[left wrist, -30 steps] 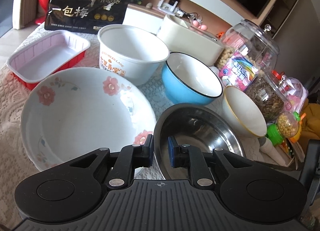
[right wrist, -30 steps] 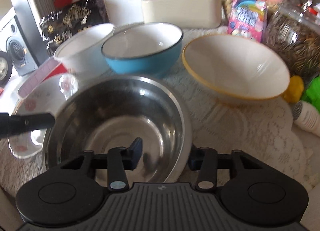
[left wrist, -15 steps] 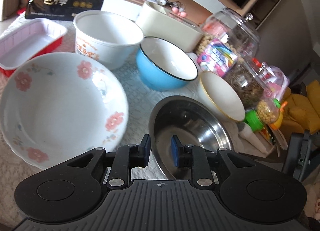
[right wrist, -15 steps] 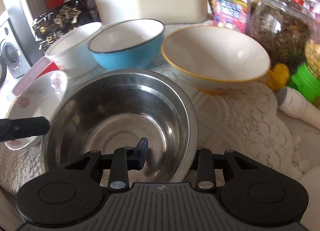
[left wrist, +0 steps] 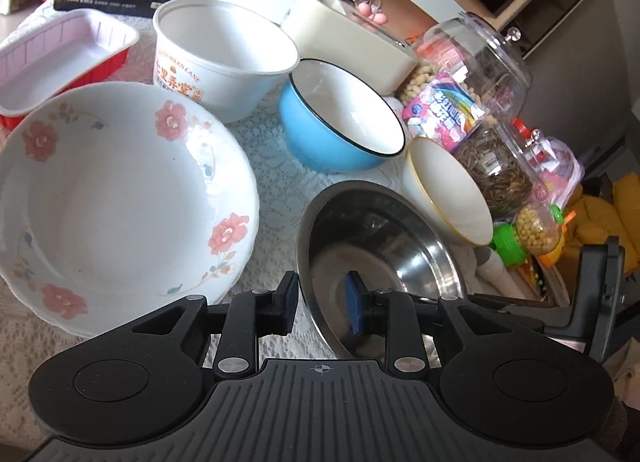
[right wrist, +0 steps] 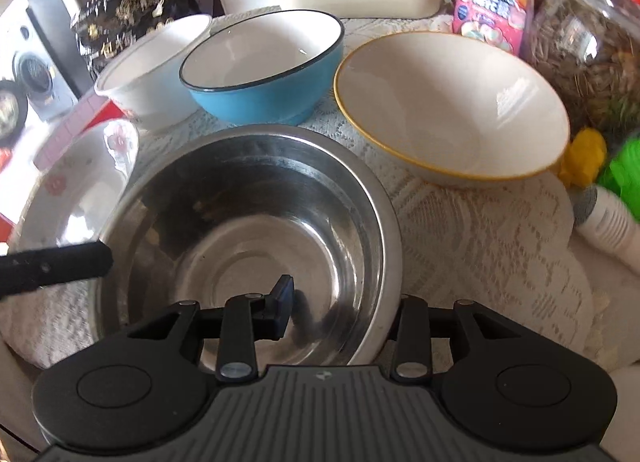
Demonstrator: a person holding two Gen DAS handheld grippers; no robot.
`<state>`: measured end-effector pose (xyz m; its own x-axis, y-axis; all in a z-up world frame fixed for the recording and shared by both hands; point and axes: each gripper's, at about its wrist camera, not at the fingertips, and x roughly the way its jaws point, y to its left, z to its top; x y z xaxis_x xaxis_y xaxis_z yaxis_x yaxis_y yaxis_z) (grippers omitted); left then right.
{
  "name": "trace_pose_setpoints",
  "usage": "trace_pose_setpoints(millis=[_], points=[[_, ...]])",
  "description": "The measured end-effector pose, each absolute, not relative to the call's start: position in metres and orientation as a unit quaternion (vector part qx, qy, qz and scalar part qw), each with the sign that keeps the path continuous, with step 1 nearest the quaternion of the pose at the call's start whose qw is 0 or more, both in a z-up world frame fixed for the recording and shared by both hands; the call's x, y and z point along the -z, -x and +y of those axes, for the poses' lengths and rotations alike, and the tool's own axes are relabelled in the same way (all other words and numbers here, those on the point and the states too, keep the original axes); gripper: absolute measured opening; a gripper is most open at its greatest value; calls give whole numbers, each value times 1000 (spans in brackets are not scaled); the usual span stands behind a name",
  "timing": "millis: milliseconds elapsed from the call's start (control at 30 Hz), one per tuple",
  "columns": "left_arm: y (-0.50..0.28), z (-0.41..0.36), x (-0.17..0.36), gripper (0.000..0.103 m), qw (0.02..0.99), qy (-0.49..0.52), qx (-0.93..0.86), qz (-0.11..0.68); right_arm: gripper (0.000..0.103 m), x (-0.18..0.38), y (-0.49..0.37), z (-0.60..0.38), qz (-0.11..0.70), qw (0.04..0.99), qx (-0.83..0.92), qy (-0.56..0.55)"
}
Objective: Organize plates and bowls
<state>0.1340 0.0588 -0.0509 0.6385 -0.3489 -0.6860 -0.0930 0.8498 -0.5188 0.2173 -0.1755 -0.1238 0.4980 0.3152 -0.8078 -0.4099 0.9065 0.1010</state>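
Crowding the steel bowl (right wrist: 248,229): floral plate (left wrist: 120,197), blue bowl (left wrist: 340,121), yellow-rimmed bowl (right wrist: 452,109)

Right tool (right wrist: 340,310) straddles steel bowl (right wrist: 248,229) rim

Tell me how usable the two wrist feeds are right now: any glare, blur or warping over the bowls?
Left wrist view: sharp; window glare streaks the floral plate, fisheye bends the edges. Right wrist view: softer, left edge overexposed and smeared, the steel bowl mirrors dark reflections, the yellow-rimmed bowl shows a bright patch.
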Motion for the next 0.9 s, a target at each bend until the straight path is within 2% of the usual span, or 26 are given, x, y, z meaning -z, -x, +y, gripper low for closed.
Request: trace_pose_setpoints(millis=[267, 467, 833, 900], points=[[-137, 60, 54, 28, 858, 274, 77, 428, 39, 122, -221, -170, 461, 858, -216, 66], [-126, 69, 41, 26, 870, 275, 88, 401, 39, 123, -219, -169, 454, 862, -213, 72], [-134, 85, 55, 26, 824, 365, 110, 419, 39, 122, -215, -170, 453, 861, -221, 62], [-136, 80, 56, 22, 827, 355, 105, 422, 39, 122, -215, -171, 452, 862, -221, 62]])
